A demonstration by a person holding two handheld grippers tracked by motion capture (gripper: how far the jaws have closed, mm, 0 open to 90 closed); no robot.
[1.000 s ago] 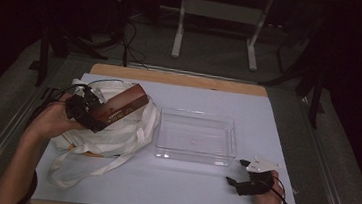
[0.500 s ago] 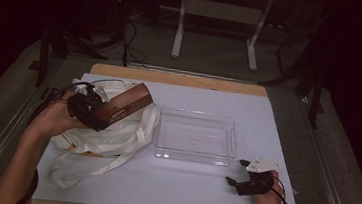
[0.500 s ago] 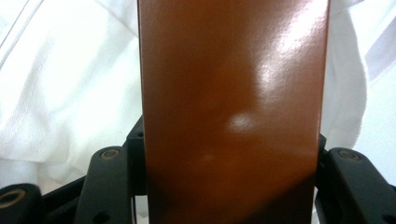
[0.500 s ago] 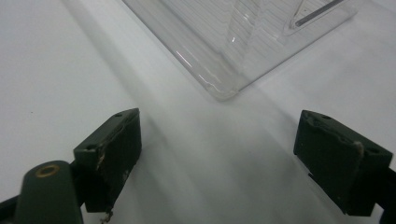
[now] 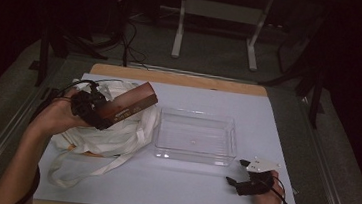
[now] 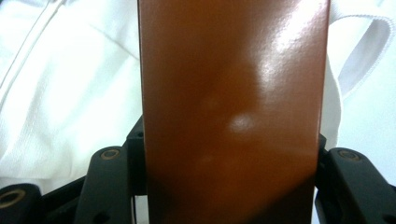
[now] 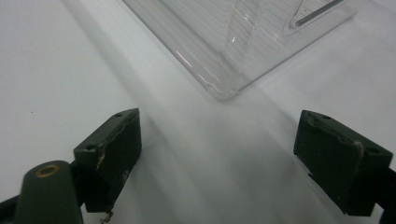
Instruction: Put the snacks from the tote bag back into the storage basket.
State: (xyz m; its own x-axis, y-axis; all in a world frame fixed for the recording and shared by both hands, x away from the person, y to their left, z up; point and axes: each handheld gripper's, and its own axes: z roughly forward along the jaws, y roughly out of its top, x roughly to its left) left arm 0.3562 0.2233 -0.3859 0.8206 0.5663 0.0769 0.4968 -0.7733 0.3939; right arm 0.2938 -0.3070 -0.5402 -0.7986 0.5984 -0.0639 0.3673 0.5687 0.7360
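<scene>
Dim lab or studio, white-covered wooden-edged work table [image 5: 268, 115], metal stand legs [image 5: 181, 26] and loose black cables [image 5: 132, 37] on grey floor beyond the claws

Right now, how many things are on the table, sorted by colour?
Brown: 1, the brown box, held above the bag in the left gripper
White: 1, the white cloth bag
Clear: 1, the clear plastic tray
Total: 3
</scene>
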